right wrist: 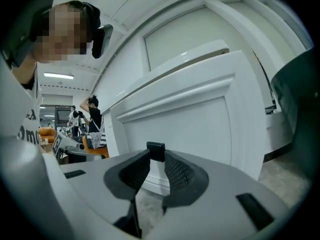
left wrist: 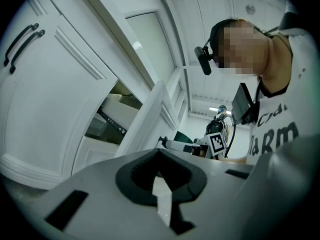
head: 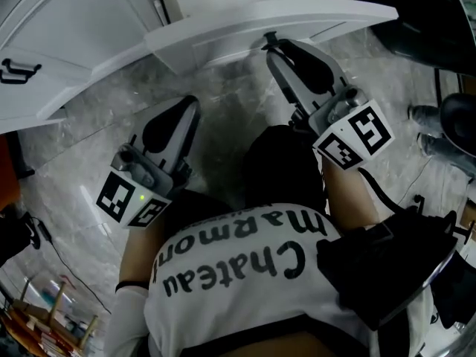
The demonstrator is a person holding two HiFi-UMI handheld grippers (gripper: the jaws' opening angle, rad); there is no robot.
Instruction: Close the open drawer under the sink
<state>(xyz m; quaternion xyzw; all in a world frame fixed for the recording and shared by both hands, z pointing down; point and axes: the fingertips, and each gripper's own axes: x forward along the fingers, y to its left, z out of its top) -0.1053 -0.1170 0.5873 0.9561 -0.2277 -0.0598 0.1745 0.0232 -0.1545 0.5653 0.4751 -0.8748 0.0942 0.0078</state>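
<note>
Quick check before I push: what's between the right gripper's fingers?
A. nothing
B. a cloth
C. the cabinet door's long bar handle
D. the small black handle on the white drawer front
D: in the right gripper view a small black handle sits between the fingers of the right gripper, right at the white drawer front.

Drawer (head: 297, 15) juts from cabinet (head: 67, 21) over floor (head: 223, 147); right tongs (head: 270, 43) at its front, handle (right wrist: 155, 151) between tips; left tongs (head: 191, 104) lower left, apart from drawer.
</note>
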